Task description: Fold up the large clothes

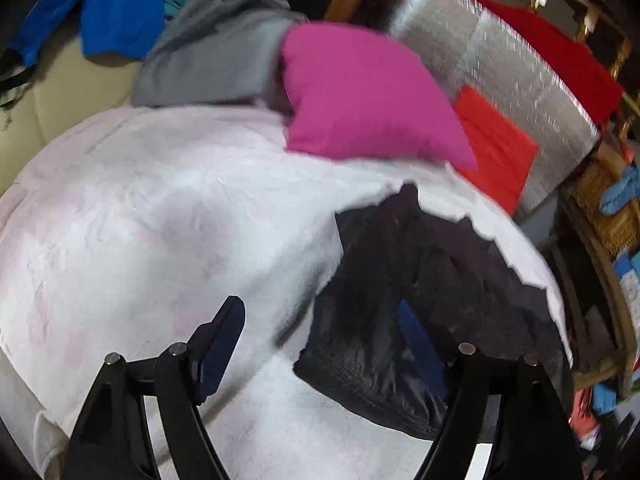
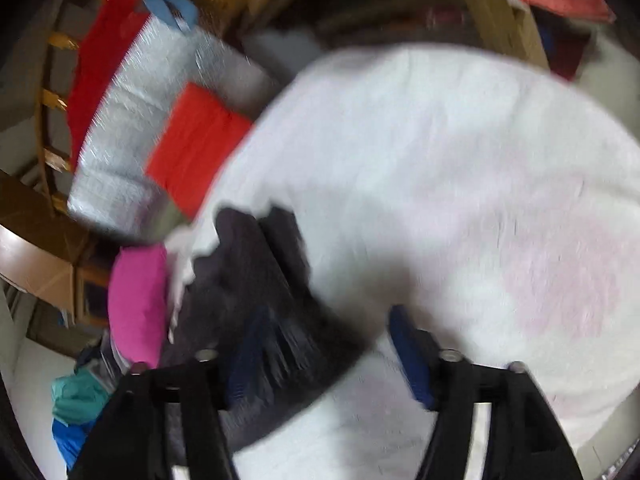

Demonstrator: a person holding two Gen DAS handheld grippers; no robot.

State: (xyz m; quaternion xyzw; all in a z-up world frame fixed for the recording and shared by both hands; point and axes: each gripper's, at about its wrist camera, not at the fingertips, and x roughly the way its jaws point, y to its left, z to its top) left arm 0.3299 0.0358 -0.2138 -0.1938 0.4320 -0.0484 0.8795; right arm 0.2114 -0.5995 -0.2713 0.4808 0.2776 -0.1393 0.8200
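A dark grey garment (image 1: pixel 400 288) lies bunched on a white fluffy blanket (image 1: pixel 160 220). In the left wrist view my left gripper (image 1: pixel 320 344) hangs over the garment's near corner with its jaws wide apart. The left finger (image 1: pixel 224 336) is over bare blanket and the right finger's blue pad (image 1: pixel 420 344) is in front of the dark cloth; neither presses on it. The right wrist view is blurred. There my right gripper (image 2: pixel 326 356) is open too, its left pad (image 2: pixel 244 356) over the dark garment (image 2: pixel 256 280) and its right pad (image 2: pixel 408 356) over the blanket (image 2: pixel 460 180).
A pink cushion (image 1: pixel 360 92) and a red cushion (image 1: pixel 496 148) lie at the blanket's far edge against a silver padded block (image 1: pixel 500 56). A grey garment (image 1: pixel 212 60) and blue clothes (image 1: pixel 116 16) are heaped at the back left. Wooden furniture (image 1: pixel 600 216) stands to the right.
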